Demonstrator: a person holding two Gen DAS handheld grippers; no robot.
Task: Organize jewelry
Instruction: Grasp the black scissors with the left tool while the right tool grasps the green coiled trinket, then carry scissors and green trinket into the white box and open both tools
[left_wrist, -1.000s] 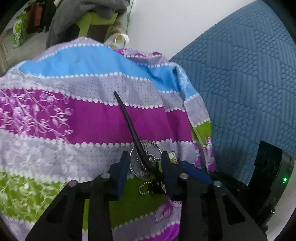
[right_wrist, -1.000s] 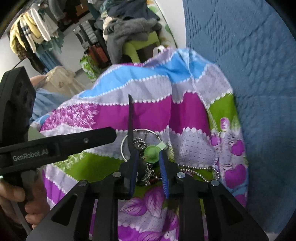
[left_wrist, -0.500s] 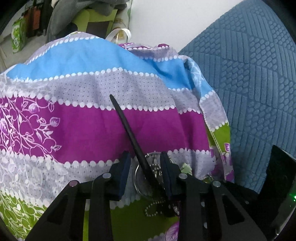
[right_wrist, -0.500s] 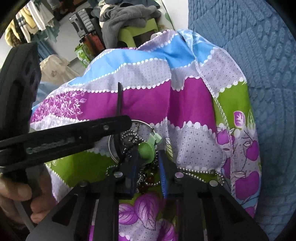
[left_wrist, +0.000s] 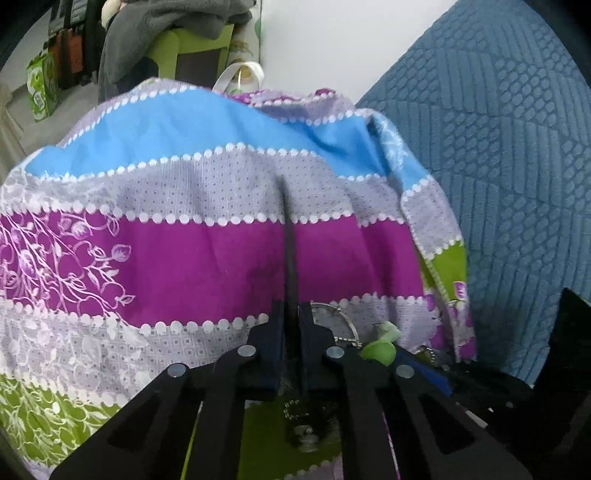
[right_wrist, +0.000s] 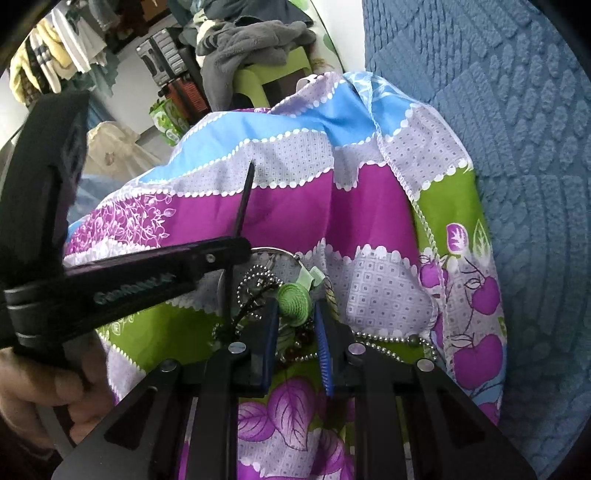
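Closest to the left wrist cam, the left gripper (left_wrist: 291, 354) has its jaws pressed in tight on a thin black stick (left_wrist: 290, 251), which pokes straight out ahead over the striped cloth (left_wrist: 184, 266). From the right cam you can see the same gripper (right_wrist: 236, 251) coming in from the left with the stick (right_wrist: 244, 201) angling up past its tip, and the person's hand (right_wrist: 40, 391) wrapped around the handle.

The right gripper (right_wrist: 295, 332) has a gap between its jaws, nothing pinched. A little green crochet piece (right_wrist: 293, 302) sits right at that gap, just ahead of the fingertips; can't tell if it touches them.

The jewelry is all in one tangled pile on the cloth just in front of both grippers: a silver ring (right_wrist: 280, 253), ball chain (right_wrist: 255, 277) looped over it, and another beaded chain (right_wrist: 388, 338) trailing off to the right. In the left view the ring (left_wrist: 340, 314) peeks out right of the jaws.

Past the cloth there's a blue textured cushion (right_wrist: 517, 147) on the right, and further back a green stool (right_wrist: 266, 79) with grey clothes (right_wrist: 251, 40) heaped on it.
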